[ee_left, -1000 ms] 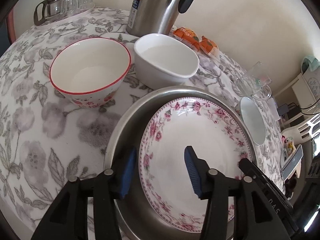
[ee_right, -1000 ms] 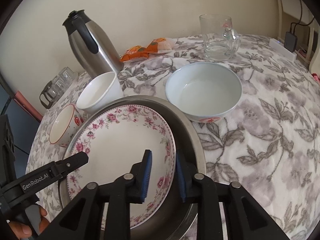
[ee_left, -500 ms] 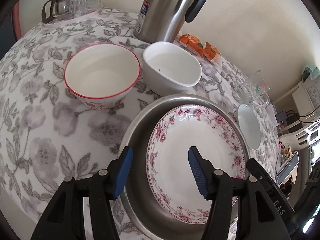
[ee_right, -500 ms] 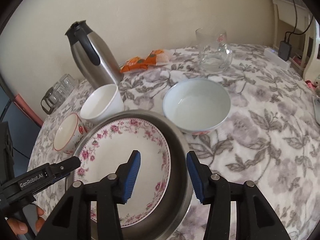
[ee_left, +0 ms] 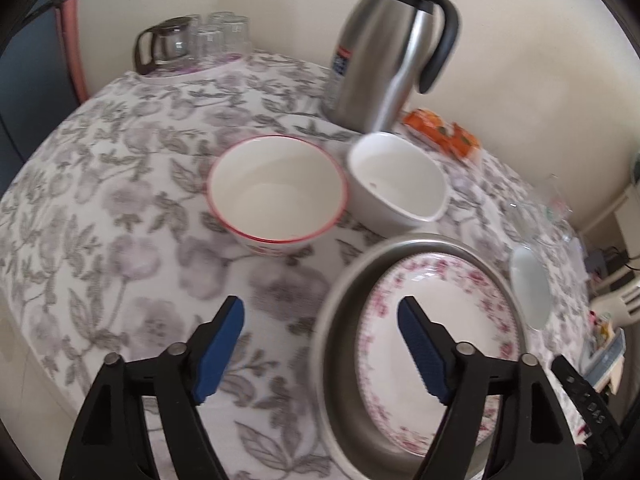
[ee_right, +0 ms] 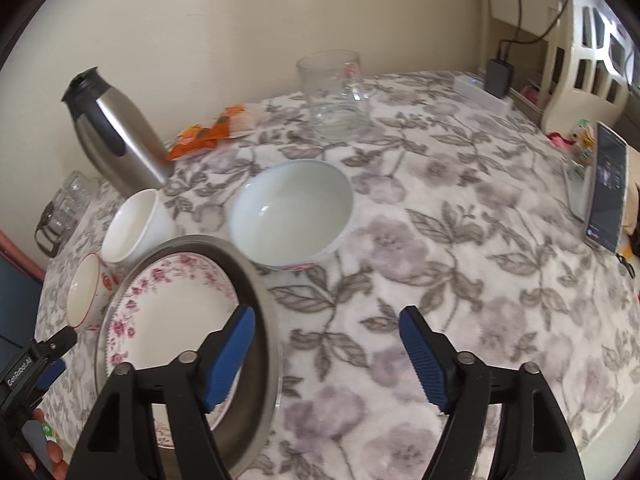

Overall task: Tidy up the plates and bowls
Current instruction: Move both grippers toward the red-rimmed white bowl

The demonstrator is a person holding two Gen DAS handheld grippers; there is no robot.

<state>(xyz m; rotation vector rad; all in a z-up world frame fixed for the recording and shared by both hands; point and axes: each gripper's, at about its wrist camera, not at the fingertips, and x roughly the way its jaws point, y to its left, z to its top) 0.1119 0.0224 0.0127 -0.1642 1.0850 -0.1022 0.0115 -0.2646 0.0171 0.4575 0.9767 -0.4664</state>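
A pink-flowered plate (ee_left: 440, 328) lies inside a round metal pan (ee_left: 344, 360); both show in the right wrist view too, the plate (ee_right: 172, 312) and the pan (ee_right: 260, 304). A red-rimmed bowl (ee_left: 276, 188) and a plain white bowl (ee_left: 396, 180) stand behind the pan. A pale blue bowl (ee_right: 292, 208) stands to the pan's right. My left gripper (ee_left: 320, 344) is open above the pan's left rim. My right gripper (ee_right: 326, 356) is open above the pan's right rim and the cloth. Both are empty.
A steel thermos jug (ee_left: 392, 44) stands at the back by orange snack packets (ee_left: 440, 132). A glass mug (ee_right: 336, 92) stands behind the blue bowl. Glass cups on a tray (ee_left: 192, 44) sit far left. A phone (ee_right: 608, 188) lies at the table's right edge.
Both grippers have pulled back and up from the plate and opened wide. The right gripper let go of the plate's rim. The plate now rests in the pan.
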